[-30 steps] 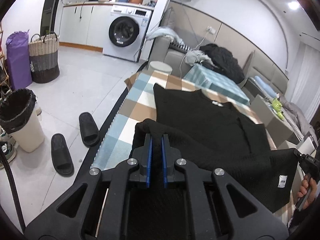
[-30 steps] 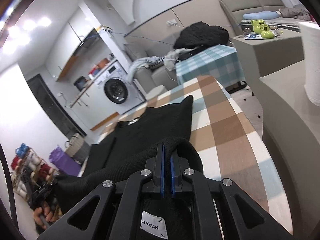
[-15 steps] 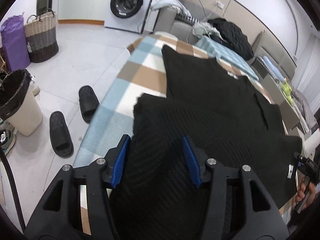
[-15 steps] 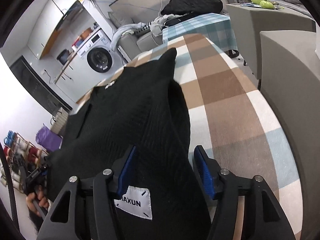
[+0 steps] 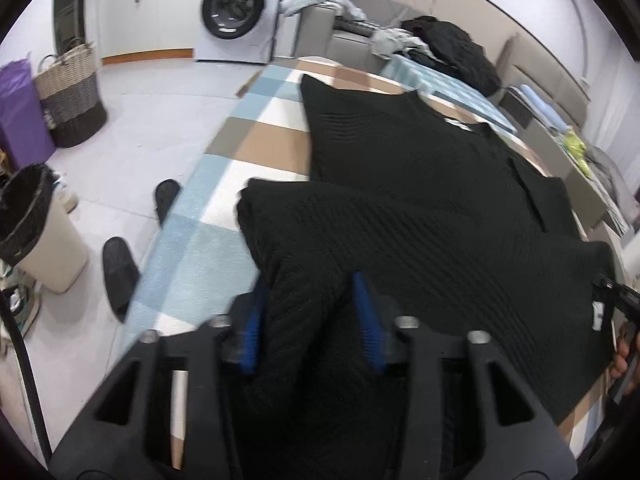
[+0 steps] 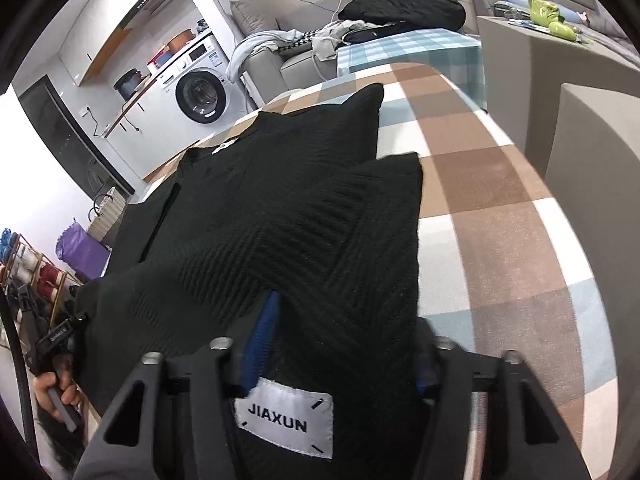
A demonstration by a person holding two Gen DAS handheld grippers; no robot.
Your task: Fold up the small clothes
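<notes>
bright even light, fisheye-warped, slight blur

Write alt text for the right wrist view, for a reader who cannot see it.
A black knitted garment lies folded over on a checked table cover, with a white JIAXUN label nearest the camera. The right tongs straddle its near edge, blue pads apart and closing, fabric between them. A washing machine and cluttered sofa stand behind.
</notes>
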